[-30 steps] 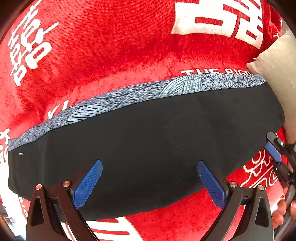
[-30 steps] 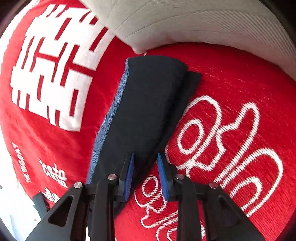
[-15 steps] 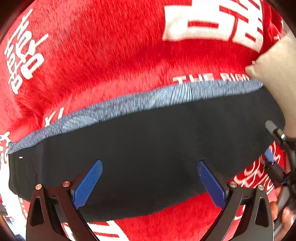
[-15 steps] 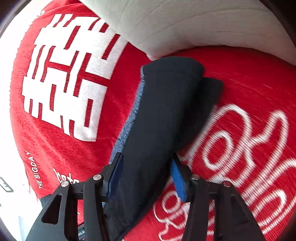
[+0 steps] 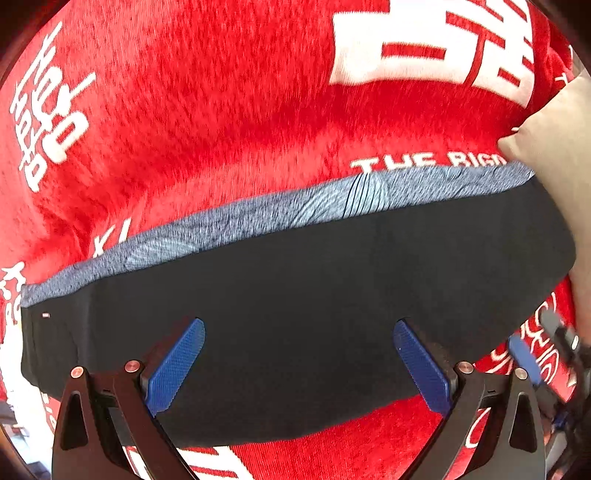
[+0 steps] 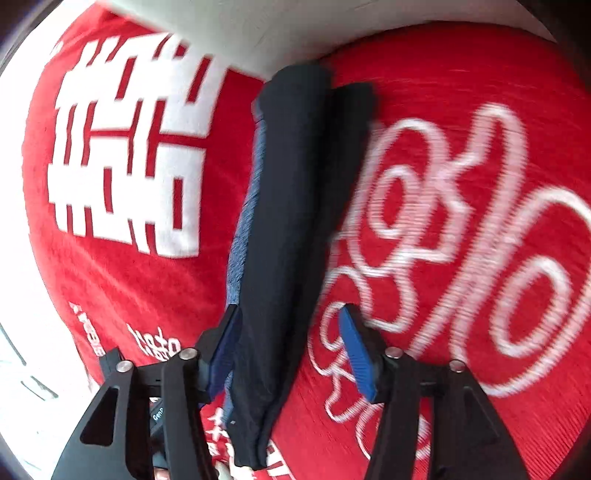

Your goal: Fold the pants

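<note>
The pants point(image 5: 295, 295) lie folded into a long dark navy strip with a blue-grey patterned band point(image 5: 280, 214) along the far edge, on a red blanket point(image 5: 221, 110). My left gripper point(image 5: 297, 363) is open and empty, hovering over the strip's near side. In the right wrist view the pants point(image 6: 291, 221) run away from me lengthwise. My right gripper point(image 6: 290, 347) is open, its fingers point(image 6: 356, 354) on either side of the strip's near end. The right gripper also shows blurred at the right edge of the left wrist view point(image 5: 546, 354).
A beige cushion point(image 5: 557, 147) touches the pants' right end, and shows at the top of the right wrist view point(image 6: 295, 33). The red blanket point(image 6: 461, 184) has white characters and lettering. A white floor edge point(image 6: 14, 350) lies at the far left.
My right gripper has opened from nearly shut to wide and shifted so the strip's end lies between its fingers. The left gripper has stayed open and barely moved.
</note>
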Motion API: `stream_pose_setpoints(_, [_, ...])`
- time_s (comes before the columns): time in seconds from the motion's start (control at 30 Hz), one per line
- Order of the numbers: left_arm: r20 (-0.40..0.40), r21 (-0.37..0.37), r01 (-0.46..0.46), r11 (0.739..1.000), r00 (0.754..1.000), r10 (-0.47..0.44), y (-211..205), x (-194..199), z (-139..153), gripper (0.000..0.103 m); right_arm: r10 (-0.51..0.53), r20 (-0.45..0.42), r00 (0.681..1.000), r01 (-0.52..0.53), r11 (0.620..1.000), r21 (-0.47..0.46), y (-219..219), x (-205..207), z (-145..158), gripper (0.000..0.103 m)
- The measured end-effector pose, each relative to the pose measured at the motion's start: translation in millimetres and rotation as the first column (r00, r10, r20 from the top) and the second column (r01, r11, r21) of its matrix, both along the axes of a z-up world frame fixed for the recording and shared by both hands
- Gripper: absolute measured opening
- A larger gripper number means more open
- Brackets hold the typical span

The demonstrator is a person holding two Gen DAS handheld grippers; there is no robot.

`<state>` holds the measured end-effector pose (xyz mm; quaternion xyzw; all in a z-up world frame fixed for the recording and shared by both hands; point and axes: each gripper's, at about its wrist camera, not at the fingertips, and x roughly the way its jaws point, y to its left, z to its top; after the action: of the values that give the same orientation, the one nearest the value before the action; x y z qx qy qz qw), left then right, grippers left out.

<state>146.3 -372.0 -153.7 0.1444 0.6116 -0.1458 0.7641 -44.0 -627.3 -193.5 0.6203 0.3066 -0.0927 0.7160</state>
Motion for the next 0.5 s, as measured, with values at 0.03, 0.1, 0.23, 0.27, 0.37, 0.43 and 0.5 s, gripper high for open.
stream_pose_setpoints(0.03, [-0.001,0.002,-0.002,1.0,1.0,0.002,1,0,-1,0.103,0.011,0.011,1.0,-0.011,1.0,-0.009,-1,12,0,0.062])
stream_pose_setpoints(0.1, [0.007,0.009,0.003,1.0,1.0,-0.003,0,-1,1,0.103,0.013,0.027,1.0,-0.013,1.0,-0.022,-6,30,0,0.062])
stream_pose_setpoints(0.23, [0.037,0.0,0.004,1.0,0.999,-0.004,-3,6,9,0.103,-0.012,0.038,0.999,0.013,1.0,-0.017,-18,49,2,0.064])
stream_pose_setpoints(0.27, [0.048,-0.011,-0.005,1.0,0.999,0.005,-5,11,12,0.103,-0.017,0.039,0.999,0.018,1.0,-0.02,-22,49,3,0.064])
stream_pose_setpoints(0.37, [0.07,-0.029,-0.032,0.999,0.997,0.034,-10,23,12,0.098,-0.03,0.004,1.0,0.03,0.999,-0.028,-32,48,3,0.054])
stream_pose_setpoints(0.43, [0.053,0.005,-0.048,0.999,0.997,0.048,-17,28,-4,0.073,-0.032,-0.067,0.997,0.031,0.999,-0.013,-37,50,-3,0.025])
stream_pose_setpoints(0.5, [-0.004,0.038,-0.058,0.998,0.998,0.058,-22,26,-29,0.067,-0.016,-0.093,0.996,0.015,1.0,-0.011,-39,52,-7,0.016])
